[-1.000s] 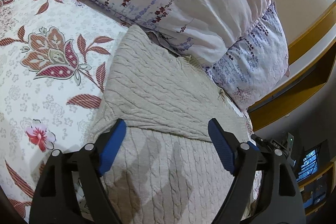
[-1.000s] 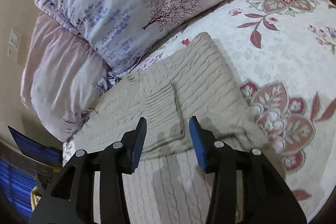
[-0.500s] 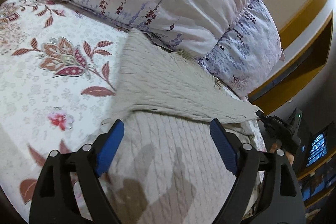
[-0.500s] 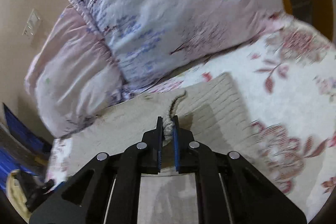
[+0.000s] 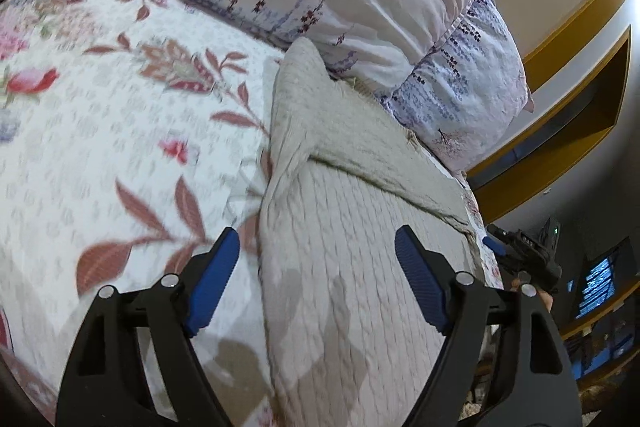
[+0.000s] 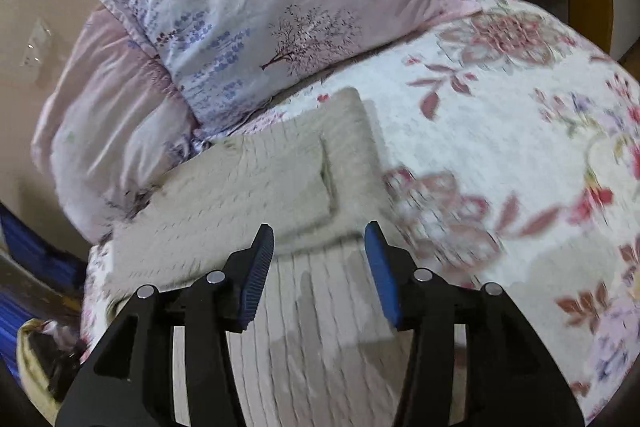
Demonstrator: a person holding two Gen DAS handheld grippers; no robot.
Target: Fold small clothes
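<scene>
Your left gripper [image 5: 316, 283] is hanging over the near part of the beige cable-knit sweater [image 5: 340, 267] with its blue pads spread wide and nothing between them. Your right gripper [image 6: 320, 271] is also standing apart-fingered over the same knit, holding nothing, its pads [image 6: 258, 273] just short of a folded edge.

You are looking at the sweater [image 6: 256, 195] lying flat on the floral bedspread [image 5: 120, 131], close to the right-hand edge of the bed as the left camera sees it. The near portion is showing long vertical cables, pale under the light, with the grippers' shadows falling on it. Farther on, a layer is lying folded across the body: from the right wrist it is reading as a neat rectangular flap with a narrower ribbed strip sticking out on its right side. From the left wrist that fold is running as a diagonal ridge toward the right edge, and the far corner is rising to a point.

Beyond the sweater, two pillows [image 6: 248, 7] in pale pink and lilac print are crowding its far edge, the sweater's far corner touching or tucked just under them. Farther right, a yellow wooden frame [image 5: 560, 155] is bordering the bed, and your right gripper is showing small in the left wrist view at the bed's right edge.
</scene>
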